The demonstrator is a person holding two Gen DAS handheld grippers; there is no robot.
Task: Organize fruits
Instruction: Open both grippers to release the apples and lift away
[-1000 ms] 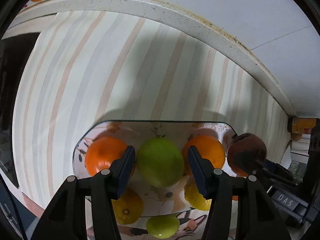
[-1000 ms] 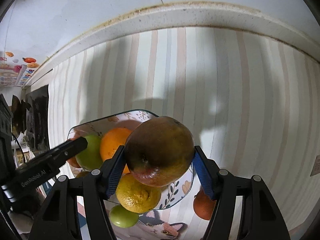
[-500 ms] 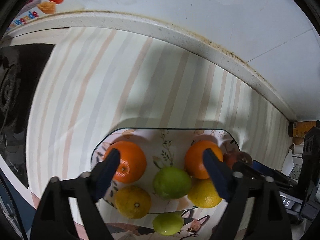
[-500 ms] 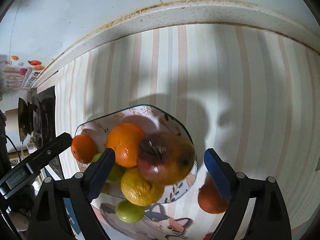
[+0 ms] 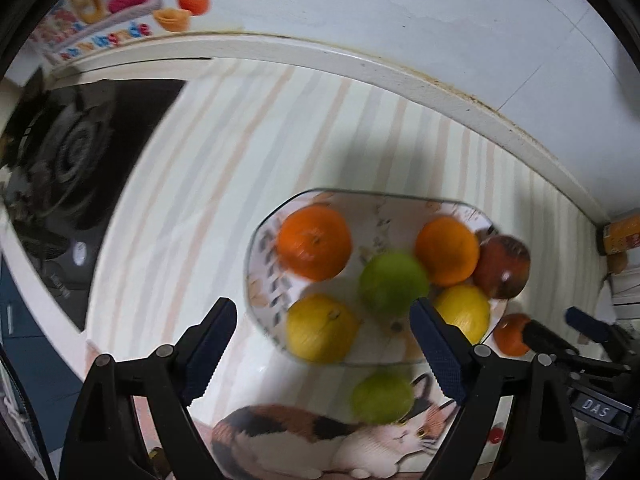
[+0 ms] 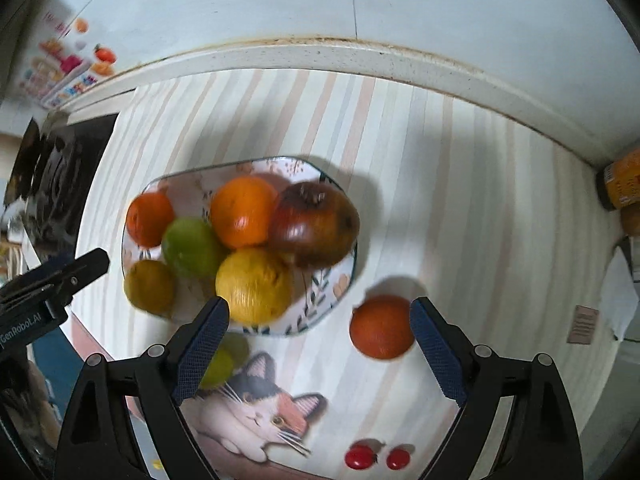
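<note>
A patterned plate [image 5: 260, 276] [image 6: 340, 280] lies on the striped mat. On it are two oranges [image 5: 314, 242] [image 5: 447, 250], a green fruit [image 5: 394, 282], two yellow citrus [image 5: 322, 328] [image 5: 462, 312] and a dark red-brown fruit [image 5: 502, 266] [image 6: 314, 224]. Off the plate lie a green fruit [image 5: 382, 398] [image 6: 224, 360] and an orange [image 5: 510, 334] [image 6: 382, 326]. My left gripper [image 5: 321, 312] hangs open above the plate's near left side, holding nothing. My right gripper [image 6: 318, 308] is open too, above the plate's near right rim, with the loose orange beside its right finger.
A black gas stove [image 5: 68, 152] borders the mat on the left. An orange container [image 6: 624, 180] stands in the far right corner. A raised white ledge [image 6: 320, 56] and a tiled wall close the back. Two small red round things [image 6: 360, 458] lie near the mat's cat picture [image 6: 260, 408].
Both grippers opened and lifted back from the plate. The left one let go of the green fruit and the right one the dark red-brown fruit; both now rest on the plate.
</note>
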